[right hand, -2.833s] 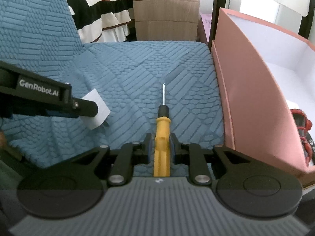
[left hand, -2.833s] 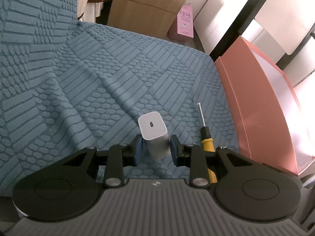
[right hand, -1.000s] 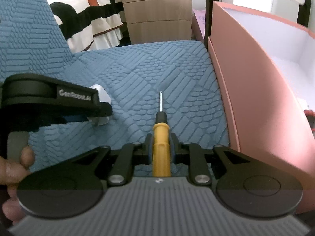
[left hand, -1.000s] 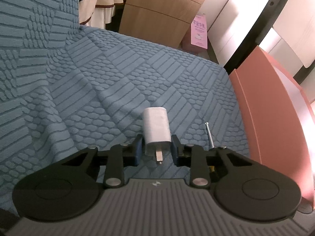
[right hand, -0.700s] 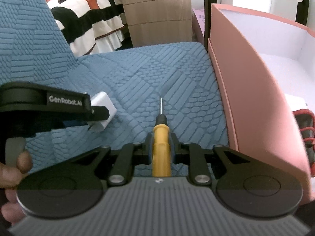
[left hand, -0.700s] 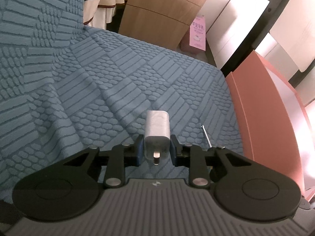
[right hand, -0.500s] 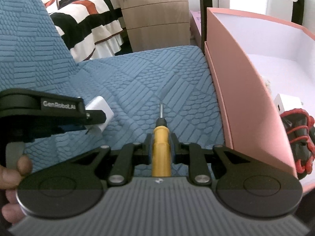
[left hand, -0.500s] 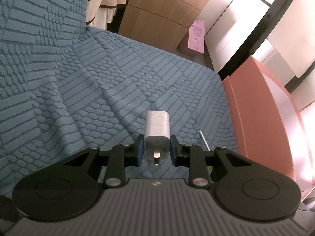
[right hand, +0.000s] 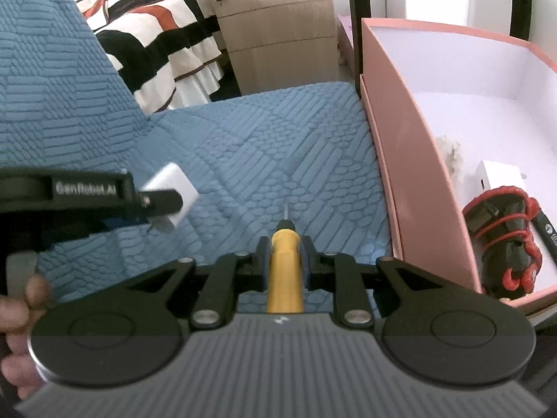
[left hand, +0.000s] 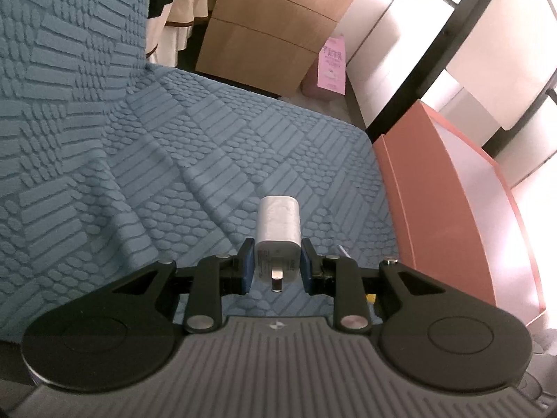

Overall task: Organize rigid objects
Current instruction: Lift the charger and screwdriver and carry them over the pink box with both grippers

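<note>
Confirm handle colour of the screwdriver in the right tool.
Yellow handle with a black collar; clearest in the right wrist view.

The left gripper (right hand: 163, 205) has white letters on its black side: "GenRobot.AI". The charger (left hand: 277, 233) has tiny print, too small to read. So does the pink sign (left hand: 332, 66).

Each camera sits just behind its own gripper and looks steeply down along the fingers at the blue quilted cushion (left hand: 195, 181), close above it. The left wrist view faces the cushion with the pink box (left hand: 449, 209) at its right edge. The right wrist view sits further right, looks into that box, and catches the left gripper (right hand: 156, 205) at its left edge; both views share the cushion, the box wall and the wooden drawers (right hand: 278, 24) behind.
</note>
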`<state>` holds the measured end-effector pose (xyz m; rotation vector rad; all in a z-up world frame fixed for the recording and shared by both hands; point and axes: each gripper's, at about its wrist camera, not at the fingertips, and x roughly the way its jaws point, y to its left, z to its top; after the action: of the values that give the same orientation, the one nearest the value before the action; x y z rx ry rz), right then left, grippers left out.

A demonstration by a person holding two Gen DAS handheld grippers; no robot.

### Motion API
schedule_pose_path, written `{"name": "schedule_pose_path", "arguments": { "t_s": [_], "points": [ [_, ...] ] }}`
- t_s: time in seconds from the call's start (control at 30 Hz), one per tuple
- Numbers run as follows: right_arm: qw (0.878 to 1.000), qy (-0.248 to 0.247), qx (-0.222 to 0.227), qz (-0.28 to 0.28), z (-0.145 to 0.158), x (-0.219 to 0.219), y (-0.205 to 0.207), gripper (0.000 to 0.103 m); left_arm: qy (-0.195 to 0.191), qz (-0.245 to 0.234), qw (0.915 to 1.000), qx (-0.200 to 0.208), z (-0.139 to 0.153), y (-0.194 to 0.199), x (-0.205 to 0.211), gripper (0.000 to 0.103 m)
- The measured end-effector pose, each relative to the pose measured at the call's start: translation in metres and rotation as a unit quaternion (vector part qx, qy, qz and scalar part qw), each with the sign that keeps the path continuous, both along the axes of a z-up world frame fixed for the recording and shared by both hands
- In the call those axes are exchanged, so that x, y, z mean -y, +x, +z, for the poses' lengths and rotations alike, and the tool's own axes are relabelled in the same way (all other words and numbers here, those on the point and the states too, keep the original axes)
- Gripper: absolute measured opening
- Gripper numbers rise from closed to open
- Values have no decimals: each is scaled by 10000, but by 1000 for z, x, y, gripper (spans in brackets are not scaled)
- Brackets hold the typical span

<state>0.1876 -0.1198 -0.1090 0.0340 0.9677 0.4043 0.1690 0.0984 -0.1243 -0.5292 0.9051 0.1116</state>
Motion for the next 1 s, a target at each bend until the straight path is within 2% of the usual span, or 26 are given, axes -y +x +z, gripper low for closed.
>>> {"name": "schedule_pose_path", "arguments": {
  "t_s": [0.27, 0.4, 1.0],
  "points": [
    [9992, 367, -93, -116, 23, 20, 3, 21, -68, 44, 9999, 123, 32, -6, -3, 31],
    [9980, 618, -86, -63, 41, 29, 5, 21, -12, -120, 9997, 192, 53, -5, 6, 31],
    [9942, 694, 819, 39, 139, 73, 38, 21, 141, -496, 9971, 551, 145, 36, 63, 31]
  ]
}}
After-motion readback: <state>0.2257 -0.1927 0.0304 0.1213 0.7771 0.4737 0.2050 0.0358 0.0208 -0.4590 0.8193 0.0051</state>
